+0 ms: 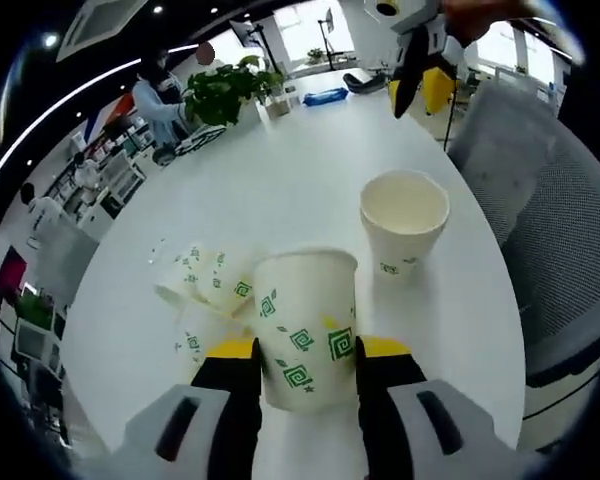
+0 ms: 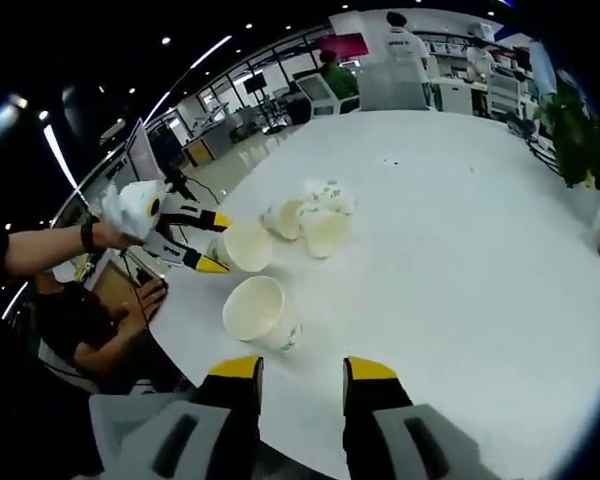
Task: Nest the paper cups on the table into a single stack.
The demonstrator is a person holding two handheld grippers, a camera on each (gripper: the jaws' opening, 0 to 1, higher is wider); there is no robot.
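Note:
A white paper cup with green square spirals [image 1: 305, 335] stands upright between my left gripper's [image 1: 308, 352] yellow-tipped jaws, which are shut on its sides just above the white table [image 1: 280, 190]. A second upright cup [image 1: 405, 215] stands open-mouthed to the right of it. Several more cups [image 1: 205, 280] lie tipped over behind and to the left. In the right gripper view my right gripper [image 2: 298, 375] is open and holds nothing, a little short of the upright cup [image 2: 260, 312]. Beyond it the left gripper [image 2: 195, 242] holds its cup [image 2: 242, 247], near the tipped cups [image 2: 310, 220].
A potted plant [image 1: 225, 90] stands at the table's far end. A grey mesh chair [image 1: 540, 200] is beside the table's right edge. A person's arm [image 2: 40, 250] reaches in from the left over the table edge. People stand at desks [image 2: 400, 50] in the background.

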